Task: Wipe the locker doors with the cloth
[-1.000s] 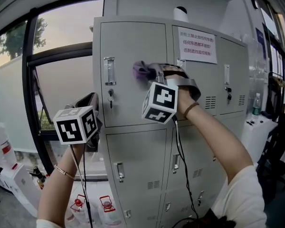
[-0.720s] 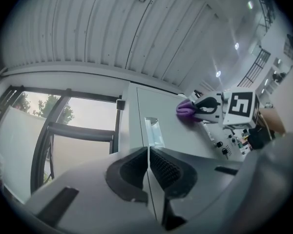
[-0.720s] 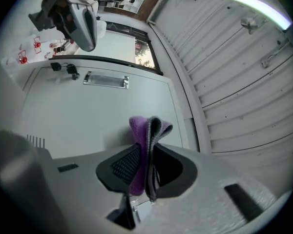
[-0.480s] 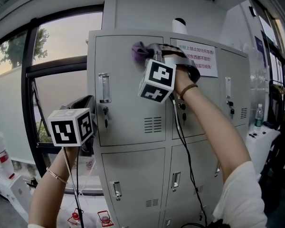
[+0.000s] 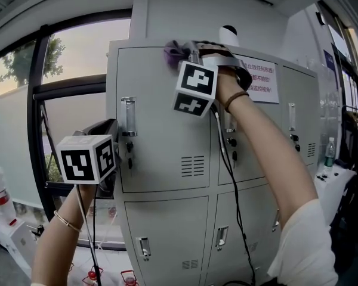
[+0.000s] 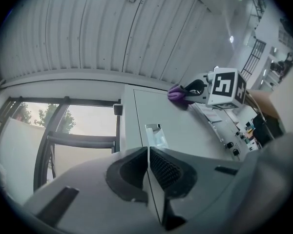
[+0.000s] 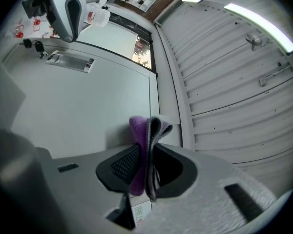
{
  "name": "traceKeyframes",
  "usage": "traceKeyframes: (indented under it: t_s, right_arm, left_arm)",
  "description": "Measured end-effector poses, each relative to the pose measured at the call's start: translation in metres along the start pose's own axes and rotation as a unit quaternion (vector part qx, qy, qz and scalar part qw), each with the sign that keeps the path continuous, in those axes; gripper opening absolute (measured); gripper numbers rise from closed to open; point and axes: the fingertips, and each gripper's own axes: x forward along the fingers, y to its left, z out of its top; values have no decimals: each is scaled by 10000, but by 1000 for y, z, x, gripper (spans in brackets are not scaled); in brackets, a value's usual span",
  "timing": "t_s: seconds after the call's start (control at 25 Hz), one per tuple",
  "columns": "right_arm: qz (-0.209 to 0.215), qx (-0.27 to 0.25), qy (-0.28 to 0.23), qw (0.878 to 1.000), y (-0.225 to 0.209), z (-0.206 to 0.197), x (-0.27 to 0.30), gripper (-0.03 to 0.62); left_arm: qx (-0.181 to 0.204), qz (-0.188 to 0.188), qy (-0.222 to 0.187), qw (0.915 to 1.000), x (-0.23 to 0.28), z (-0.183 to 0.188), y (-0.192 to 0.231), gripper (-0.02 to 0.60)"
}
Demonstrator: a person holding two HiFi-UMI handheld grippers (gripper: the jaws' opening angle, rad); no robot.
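Door (image 7: 88, 96) blocks straight ahead of right jaws; bare panel beside is free; handle (image 7: 68, 61) and locks (image 7: 33, 45) well apart.

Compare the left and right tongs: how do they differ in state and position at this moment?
The right tongs are shut on the purple cloth. The left tongs are shut with nothing between them.
The right tongs are raised high, with the cloth at the top of the upper-left locker door. The left tongs sit lower, by the locker's left edge, wiping nothing.
Both have their jaws closed.
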Motion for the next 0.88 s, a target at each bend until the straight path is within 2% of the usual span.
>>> traceKeyframes:
  t_s: [0.12, 0.36, 0.88]
  right_arm:
    - [31, -99, -5, 9999, 2, 0, 1, 75]
    - [194, -79, -89, 9997, 10, 1, -1, 75]
    - [525, 5, -72, 9986, 49, 5, -29, 75]
  left_arm:
    - [-116, -7, -11, 9999, 1, -2, -1, 15]
    - [-93, 74, 37, 9999, -1, -5, -1, 15]
    - [-336, 37, 429, 9985, -18, -37, -10, 15]
